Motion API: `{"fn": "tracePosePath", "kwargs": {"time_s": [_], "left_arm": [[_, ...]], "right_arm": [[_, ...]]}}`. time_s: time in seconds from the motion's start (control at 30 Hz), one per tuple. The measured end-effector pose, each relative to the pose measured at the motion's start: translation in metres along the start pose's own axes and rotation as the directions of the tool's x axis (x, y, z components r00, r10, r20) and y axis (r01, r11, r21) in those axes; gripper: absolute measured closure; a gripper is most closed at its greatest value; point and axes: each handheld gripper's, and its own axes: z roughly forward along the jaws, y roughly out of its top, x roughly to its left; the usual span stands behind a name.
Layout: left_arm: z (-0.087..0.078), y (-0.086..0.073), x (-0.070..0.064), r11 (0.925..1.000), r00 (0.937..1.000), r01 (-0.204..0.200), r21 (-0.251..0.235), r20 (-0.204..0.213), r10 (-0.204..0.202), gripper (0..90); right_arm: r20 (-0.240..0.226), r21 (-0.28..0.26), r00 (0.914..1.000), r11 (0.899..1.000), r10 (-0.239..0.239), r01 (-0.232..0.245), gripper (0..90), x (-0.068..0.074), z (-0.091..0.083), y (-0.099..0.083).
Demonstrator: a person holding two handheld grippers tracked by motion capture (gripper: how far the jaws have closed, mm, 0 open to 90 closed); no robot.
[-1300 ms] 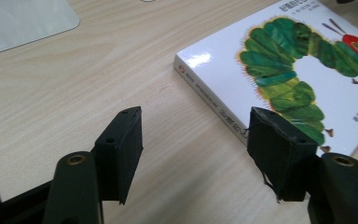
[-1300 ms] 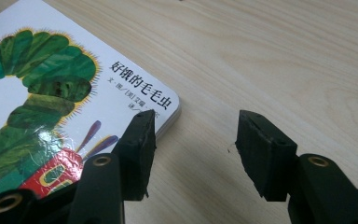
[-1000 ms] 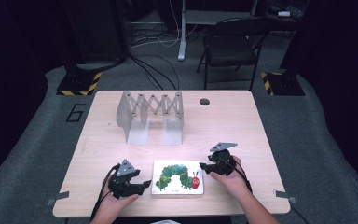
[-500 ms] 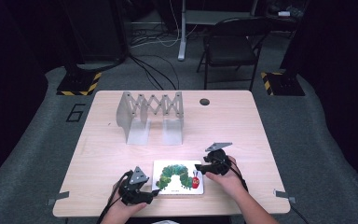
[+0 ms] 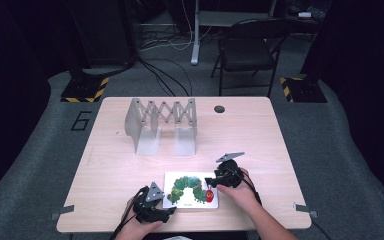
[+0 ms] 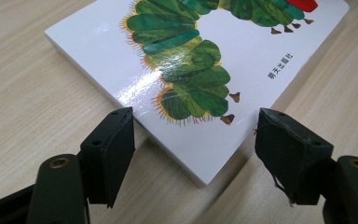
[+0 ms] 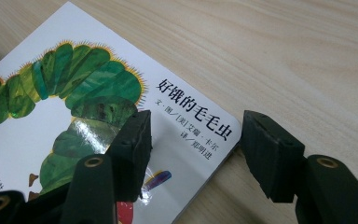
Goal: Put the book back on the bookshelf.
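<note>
A caterpillar picture book [image 5: 191,189] lies flat near the table's [image 5: 260,135] near edge. The left gripper [image 6: 193,156] straddles its near-left corner, the right gripper [image 7: 193,149] its right corner, both with jaws apart. It looks stiff, light and glossy-slick; pinching the corners or edges seems best.

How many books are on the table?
1. The caterpillar book lies flat at the near edge of the table, between the left gripper and right gripper.
</note>
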Motion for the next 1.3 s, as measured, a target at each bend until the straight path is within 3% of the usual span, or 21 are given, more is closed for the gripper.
{"fn": "tracePosePath", "kwargs": {"time_s": [0.1, 0.23, 0.33, 0.53, 0.63, 0.67, 0.77, 0.93, 1.3], "left_arm": [[0.001, 0.0, -0.001, 1.0, 1.0, 0.003, -0.005, -0.003, -0.003, 27.1], [0.006, 0.001, -0.003, 0.9982, 0.9989, 0.048, -0.036, -0.004, -0.048, 26.6], [0.011, 0.005, -0.005, 0.9972, 0.9985, 0.051, -0.055, -0.015, -0.052, 26.5], [0.019, 0.009, -0.003, 0.9984, 0.9995, 0.024, -0.051, -0.017, -0.025, 25.7], [0.019, 0.009, -0.001, 0.9989, 0.9997, 0.025, -0.04, 0.006, -0.025, 25.0], [0.019, 0.009, -0.002, 0.9989, 0.9999, 0.012, -0.045, -0.012, -0.012, 25.0], [0.02, 0.008, -0.003, 0.9989, 0.9998, 0.005, -0.046, -0.018, -0.006, 24.1], [0.021, 0.007, -0.006, 0.9986, 0.9984, -0.041, -0.034, -0.04, 0.04, 22.1], [0.022, 0.006, -0.006, 0.9983, 0.9991, -0.033, -0.049, -0.027, 0.032, 21.0]], "right_arm": [[-0.001, -0.012, 0.9999, 1.0, 0.012, -0.012, 42.1, -0.002, 0.002, 0.0], [-0.002, -0.009, 0.9998, 1.0, 0.022, -0.022, 41.4, -0.004, 0.002, 0.001], [0.011, -0.022, 0.9997, 0.999, 0.024, -0.023, 41.1, -0.009, 0.002, 0.001], [0.018, -0.031, 0.9973, 0.997, 0.071, -0.07, 41.0, -0.019, 0.0, 0.002], [0.018, -0.033, 0.9976, 0.997, 0.067, -0.067, 41.0, -0.02, 0.0, 0.001], [0.019, -0.037, 0.9979, 0.997, 0.062, -0.061, 41.0, -0.02, 0.0, 0.001], [0.018, -0.036, 0.998, 0.998, 0.06, -0.06, 40.8, -0.02, 0.0, 0.002], [0.016, -0.036, 0.9983, 0.998, 0.057, -0.056, 40.5, -0.021, 0.0, 0.002], [0.015, -0.034, 0.9953, 0.995, 0.096, -0.095, 43.9, -0.023, 0.0, 0.004]]}}
